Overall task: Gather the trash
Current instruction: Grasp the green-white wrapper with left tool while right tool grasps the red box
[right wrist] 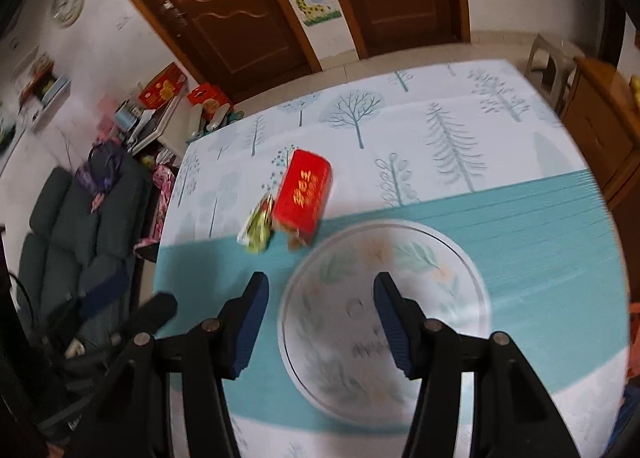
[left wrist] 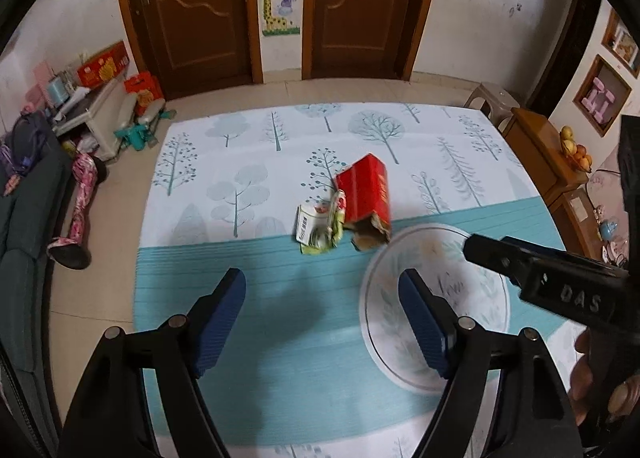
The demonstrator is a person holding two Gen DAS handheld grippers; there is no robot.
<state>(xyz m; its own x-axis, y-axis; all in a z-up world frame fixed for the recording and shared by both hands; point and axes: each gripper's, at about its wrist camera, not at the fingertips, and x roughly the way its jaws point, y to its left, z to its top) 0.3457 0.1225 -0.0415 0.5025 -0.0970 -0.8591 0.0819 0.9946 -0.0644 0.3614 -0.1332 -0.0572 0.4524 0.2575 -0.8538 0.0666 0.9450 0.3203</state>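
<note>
Tree-print mat across mid-frame; red carton touching crumpled wrapper at centre. Left gripper and right gripper at bottom, both spread wide, grasping nothing.

The left gripper had glossy black plastic arms, each carrying round silver screw heads at its joints, and ribbed dark-blue pads lined the inner faces of its fingers. The right gripper was built alike: black arms, silver screws, ribbed blue pads. At the right edge of the left wrist view, its black housing bore raised letters "DAS", with bare fingers of a hand beneath it.
</note>
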